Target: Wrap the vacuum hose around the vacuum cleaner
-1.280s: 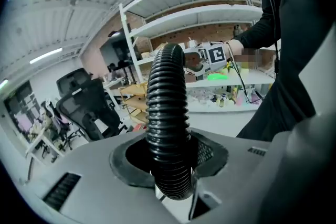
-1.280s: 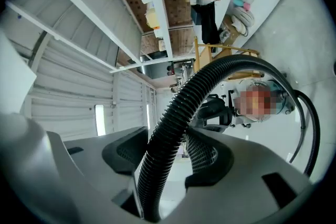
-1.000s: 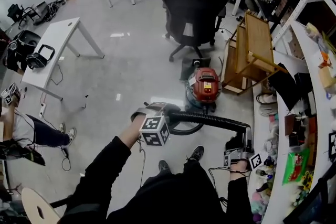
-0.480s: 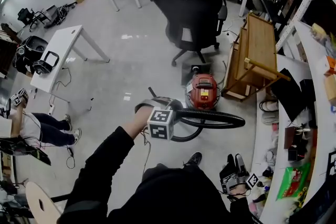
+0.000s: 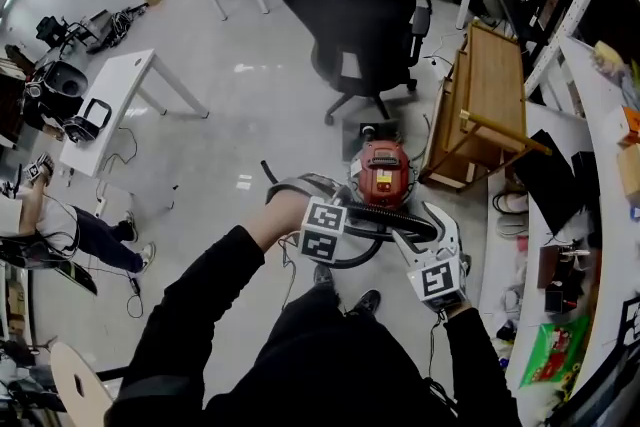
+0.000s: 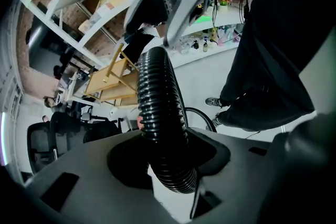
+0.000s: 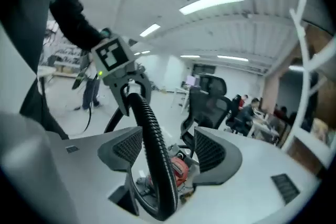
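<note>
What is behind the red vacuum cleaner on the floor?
A dark flat piece lies on the floor right behind the red vacuum cleaner, and a black office chair stands further back. The vacuum's body hides the floor closest behind it.

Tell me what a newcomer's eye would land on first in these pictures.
First comes the black ribbed hose, slung between the two grippers. It is gripped in the left gripper, whose jaws have just been opening, and it runs loose through the open right gripper, whose jaws have also just widened. Just beyond it on the grey floor sits the red vacuum cleaner, with a big black office chair behind it.
</note>
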A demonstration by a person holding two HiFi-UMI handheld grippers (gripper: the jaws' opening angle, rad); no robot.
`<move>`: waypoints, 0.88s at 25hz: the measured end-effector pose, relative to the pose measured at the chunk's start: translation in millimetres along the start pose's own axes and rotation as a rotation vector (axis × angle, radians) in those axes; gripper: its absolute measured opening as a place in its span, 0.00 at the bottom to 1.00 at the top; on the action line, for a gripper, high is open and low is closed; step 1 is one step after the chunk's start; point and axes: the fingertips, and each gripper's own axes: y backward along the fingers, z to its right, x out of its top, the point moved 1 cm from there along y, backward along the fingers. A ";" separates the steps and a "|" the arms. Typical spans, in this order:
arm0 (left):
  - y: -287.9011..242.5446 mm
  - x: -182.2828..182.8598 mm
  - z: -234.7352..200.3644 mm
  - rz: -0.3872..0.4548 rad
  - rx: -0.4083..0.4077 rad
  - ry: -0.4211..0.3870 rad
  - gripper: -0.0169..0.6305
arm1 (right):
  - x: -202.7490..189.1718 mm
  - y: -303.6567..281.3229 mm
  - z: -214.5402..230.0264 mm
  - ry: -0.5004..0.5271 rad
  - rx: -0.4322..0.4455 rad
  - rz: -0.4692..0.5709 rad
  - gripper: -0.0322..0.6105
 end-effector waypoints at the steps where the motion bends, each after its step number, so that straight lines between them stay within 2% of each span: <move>1: -1.1 3.2 -3.8 -0.004 -0.006 -0.004 0.32 | 5.5 -18.7 -8.2 0.119 0.032 -0.032 0.51; 3: -0.7 9.5 -13.8 -0.002 -0.009 -0.019 0.32 | 1.2 -50.7 -19.0 0.328 0.041 -0.115 0.51; 5: 0.2 15.2 -24.0 0.007 0.000 -0.045 0.32 | -5.7 -71.7 -18.3 0.424 0.008 -0.183 0.49; 6: -0.6 16.6 -28.7 0.014 0.008 -0.054 0.32 | -6.3 -77.8 -13.4 0.415 -0.012 -0.202 0.35; 7: -2.6 16.8 -33.8 0.026 0.024 -0.051 0.34 | -6.3 -82.3 -7.3 0.379 -0.022 -0.219 0.28; 9: -6.0 15.0 -50.8 0.087 0.123 -0.003 0.35 | -9.5 -92.4 3.4 0.295 -0.007 -0.268 0.29; 10: -3.9 13.0 -64.4 0.137 0.226 0.040 0.46 | -13.6 -99.7 7.9 0.252 0.012 -0.298 0.29; 11: 3.1 9.2 -79.4 0.194 0.357 0.102 0.64 | -18.1 -107.9 13.4 0.202 0.031 -0.326 0.29; 12: 14.7 2.9 -92.5 0.256 0.495 0.189 0.71 | -22.0 -116.2 20.9 0.150 0.042 -0.348 0.29; 13: 28.7 -6.3 -100.3 0.323 0.619 0.304 0.71 | -25.7 -123.8 30.8 0.104 0.043 -0.368 0.30; 14: 40.4 -18.2 -100.2 0.396 0.709 0.444 0.71 | -29.7 -130.6 42.1 0.066 0.037 -0.390 0.30; 15: 44.9 -32.2 -91.4 0.465 0.748 0.602 0.71 | -34.3 -136.8 53.5 0.029 0.031 -0.414 0.31; 16: 38.4 -47.7 -74.8 0.515 0.732 0.765 0.71 | -39.2 -142.5 64.4 -0.010 0.025 -0.439 0.31; 17: 19.8 -63.7 -52.4 0.533 0.674 0.912 0.71 | -43.1 -147.5 75.2 -0.056 0.018 -0.462 0.31; 18: -9.6 -78.8 -26.6 0.516 0.589 1.029 0.71 | -45.2 -151.8 86.6 -0.104 0.008 -0.481 0.31; 20: -82.4 -101.3 22.6 0.427 0.399 1.173 0.71 | -43.7 -157.7 109.4 -0.191 -0.011 -0.503 0.32; 22: -146.0 -113.5 47.1 0.364 0.253 1.247 0.71 | -37.4 -159.4 124.6 -0.245 -0.007 -0.526 0.33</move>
